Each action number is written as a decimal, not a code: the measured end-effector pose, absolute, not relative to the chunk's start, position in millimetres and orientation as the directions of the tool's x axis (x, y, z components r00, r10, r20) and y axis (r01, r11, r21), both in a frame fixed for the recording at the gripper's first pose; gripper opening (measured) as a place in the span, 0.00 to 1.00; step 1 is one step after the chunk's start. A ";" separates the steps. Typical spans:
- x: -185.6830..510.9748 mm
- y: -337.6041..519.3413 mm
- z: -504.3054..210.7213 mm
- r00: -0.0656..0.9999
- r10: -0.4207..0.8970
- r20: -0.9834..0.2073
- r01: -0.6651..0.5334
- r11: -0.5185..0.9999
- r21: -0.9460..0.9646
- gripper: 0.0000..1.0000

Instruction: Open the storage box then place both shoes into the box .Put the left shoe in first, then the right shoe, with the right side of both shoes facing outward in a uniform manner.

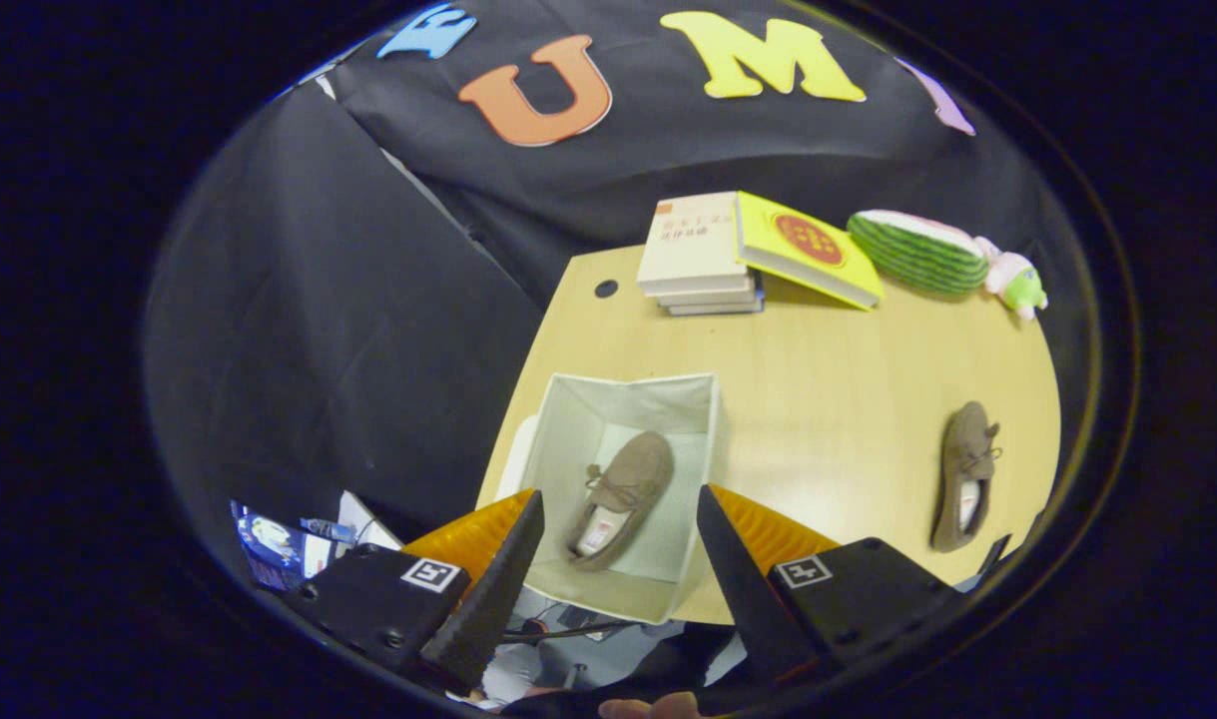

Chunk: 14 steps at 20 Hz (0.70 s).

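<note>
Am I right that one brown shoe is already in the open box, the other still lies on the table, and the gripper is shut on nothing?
Not quite. The gripper view shows the gripper open, its fingers spread wide above the storage box and holding nothing. The rest stands: one brown shoe lies inside the open box, and the other shoe lies on the table beside it.

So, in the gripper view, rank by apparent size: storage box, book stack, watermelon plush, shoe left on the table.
1. storage box, nearest the open hand-held gripper, so nearness inflates it
2. book stack
3. watermelon plush and shoe on the table: too alike to rank
</note>
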<state>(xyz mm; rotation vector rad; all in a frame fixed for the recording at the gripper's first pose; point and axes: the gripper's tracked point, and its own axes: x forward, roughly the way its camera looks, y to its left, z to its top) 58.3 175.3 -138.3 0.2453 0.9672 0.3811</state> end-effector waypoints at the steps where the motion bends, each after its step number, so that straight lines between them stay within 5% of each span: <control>1: 63.2 156.0 -130.1 0.529 0.396 -0.751 -0.199 0.918 0.344 0.99; 7: 50.7 -6.1 -150.0 0.597 0.233 -0.768 -0.057 0.967 0.249 0.99; 14: 33.0 -141.8 -223.0 0.475 0.174 -0.863 0.132 0.955 0.265 0.99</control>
